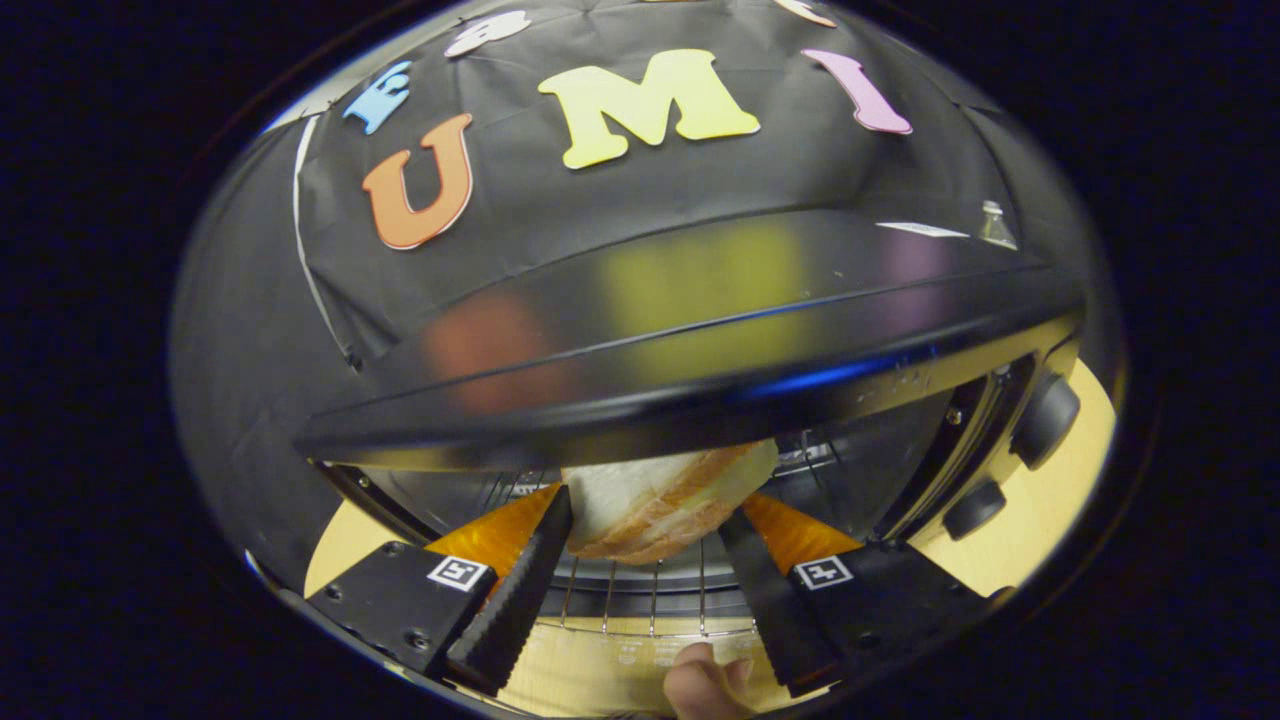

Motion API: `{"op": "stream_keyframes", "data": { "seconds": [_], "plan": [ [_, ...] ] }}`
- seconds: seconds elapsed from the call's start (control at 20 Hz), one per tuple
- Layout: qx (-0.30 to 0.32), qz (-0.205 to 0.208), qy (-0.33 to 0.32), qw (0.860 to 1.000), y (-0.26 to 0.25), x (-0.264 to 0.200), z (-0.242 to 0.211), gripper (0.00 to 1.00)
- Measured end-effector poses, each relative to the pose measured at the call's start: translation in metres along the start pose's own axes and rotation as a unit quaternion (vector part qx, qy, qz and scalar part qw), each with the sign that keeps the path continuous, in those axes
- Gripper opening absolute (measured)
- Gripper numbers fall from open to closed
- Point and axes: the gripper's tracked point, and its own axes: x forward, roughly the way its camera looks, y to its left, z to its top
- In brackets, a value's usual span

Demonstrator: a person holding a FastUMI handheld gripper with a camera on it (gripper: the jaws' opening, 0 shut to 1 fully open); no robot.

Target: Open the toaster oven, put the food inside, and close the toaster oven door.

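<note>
A slice of bread [672,492] with a brown crust sits tilted between my fingers, at the mouth of the black toaster oven [700,330]. My gripper [645,510] is shut on the bread, one finger at each side. The oven's door [600,670] is open and lies flat below my fingers. The wire rack [640,595] shows just under the bread. The oven's glossy top hides the bread's far part.
Two black knobs [1045,415] [975,508] sit on the oven's right-hand panel. A person's fingertip [705,685] shows near the door's front edge between my fingers. The oven stands on a pale wooden table [1060,500].
</note>
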Motion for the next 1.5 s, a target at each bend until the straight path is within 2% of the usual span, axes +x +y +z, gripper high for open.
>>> {"op": "stream_keyframes", "data": {
  "seconds": [0.15, 0.25, 0.65, 0.85, 0.95, 1.15, 1.3, 1.5],
  "plan": [
    [-0.043, 0.021, 0.018, 0.999, 0.008, 0.003, -0.015, 1.00],
    [-0.062, -0.005, 0.015, 0.998, 0.005, -0.003, -0.020, 1.00],
    [-0.113, -0.064, 0.026, 0.991, 0.006, -0.058, -0.066, 1.00],
    [-0.088, -0.052, 0.057, 0.993, 0.014, -0.086, -0.103, 1.00],
    [-0.073, -0.051, 0.037, 0.995, 0.016, -0.103, -0.108, 1.00],
    [-0.085, -0.071, 0.010, 0.994, 0.013, -0.129, -0.122, 1.00],
    [-0.102, -0.086, 0.013, 0.991, 0.008, -0.137, -0.137, 1.00],
    [-0.072, -0.084, 0.034, 0.993, 0.005, -0.129, -0.159, 1.00]
  ]
}}
